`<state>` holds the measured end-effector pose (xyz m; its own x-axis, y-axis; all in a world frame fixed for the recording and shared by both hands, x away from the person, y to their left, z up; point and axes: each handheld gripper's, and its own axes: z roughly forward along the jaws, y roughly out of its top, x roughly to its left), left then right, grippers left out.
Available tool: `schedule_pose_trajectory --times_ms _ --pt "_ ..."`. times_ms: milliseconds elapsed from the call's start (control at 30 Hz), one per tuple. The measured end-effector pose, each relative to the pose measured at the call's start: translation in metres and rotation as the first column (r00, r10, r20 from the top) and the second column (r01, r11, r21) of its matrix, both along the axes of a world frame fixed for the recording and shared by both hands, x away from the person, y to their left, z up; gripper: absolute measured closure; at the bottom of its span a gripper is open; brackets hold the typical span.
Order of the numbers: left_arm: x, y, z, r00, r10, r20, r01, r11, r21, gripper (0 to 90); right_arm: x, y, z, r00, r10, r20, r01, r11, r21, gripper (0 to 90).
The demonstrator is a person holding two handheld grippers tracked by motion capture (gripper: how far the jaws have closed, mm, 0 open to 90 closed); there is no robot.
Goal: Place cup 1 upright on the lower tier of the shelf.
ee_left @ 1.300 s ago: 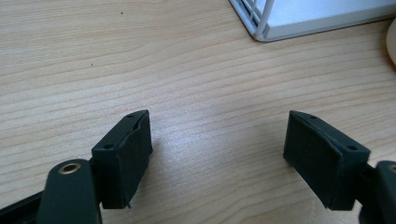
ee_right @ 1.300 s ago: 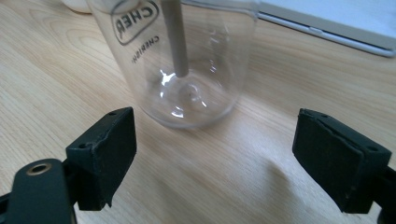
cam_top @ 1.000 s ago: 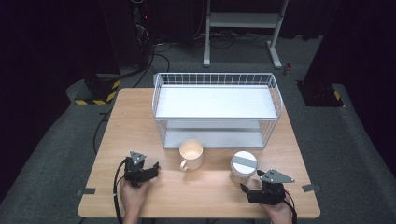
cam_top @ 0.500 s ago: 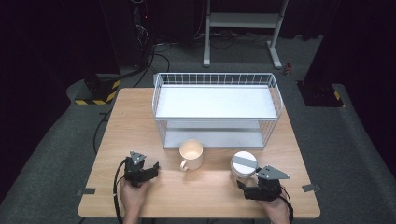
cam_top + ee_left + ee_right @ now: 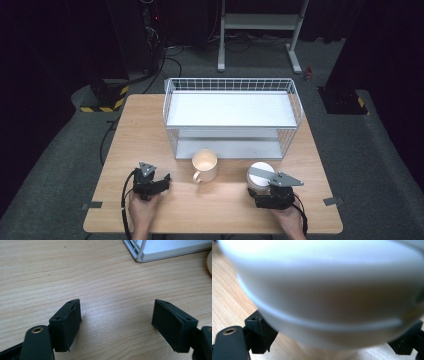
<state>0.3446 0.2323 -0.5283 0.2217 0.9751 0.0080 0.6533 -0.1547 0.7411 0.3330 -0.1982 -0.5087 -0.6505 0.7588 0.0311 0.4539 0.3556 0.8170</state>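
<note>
High view: right gripper sits at the near side of the white bowl, which stands on the table in front of the wire rack, right of the mug. The gripper's grey plate covers part of the bowl's rim. Left gripper rests near the front left edge, well apart from the mug, nothing at it.

Left gripper view: left jaws stand well apart over bare wood, holding nothing. Rack corner at top right.

Right gripper view: bowl is right up against the camera, blurred. Jaw tips sit low at either side of its base, bowl wall between them. Can't tell whether the pads press on it yet, so grip state unknown.

Read: step in hand looks like the pick-up of the bowl with the right gripper, likely for the rack. Next move calls for a firm close on the wall, then a straight lift clear of the table before heading to a shelf. Watch the mug just left.
</note>
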Motion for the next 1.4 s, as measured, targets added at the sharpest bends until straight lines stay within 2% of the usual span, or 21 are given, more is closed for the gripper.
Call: schedule_pose_trajectory --times_ms 300,633,1400 --pt "0.0 0.0 0.0 1.0 0.0 0.0 0.0 1.0 0.0 23.5 0.002 0.002 0.001 0.9995 -0.006 0.032 0.006 1.0 0.008 17.9" --pt "0.0 0.0 0.0 1.0 0.0 0.0 0.0 1.0 0.0 23.5 0.004 0.003 0.002 0.9991 -0.016 0.038 0.016 1.0 0.013 18.4" --pt "0.0 0.0 0.0 1.0 0.0 0.0 0.0 1.0 0.0 23.5 0.015 0.001 0.015 0.9988 -0.023 0.044 0.022 0.999 0.029 18.5"
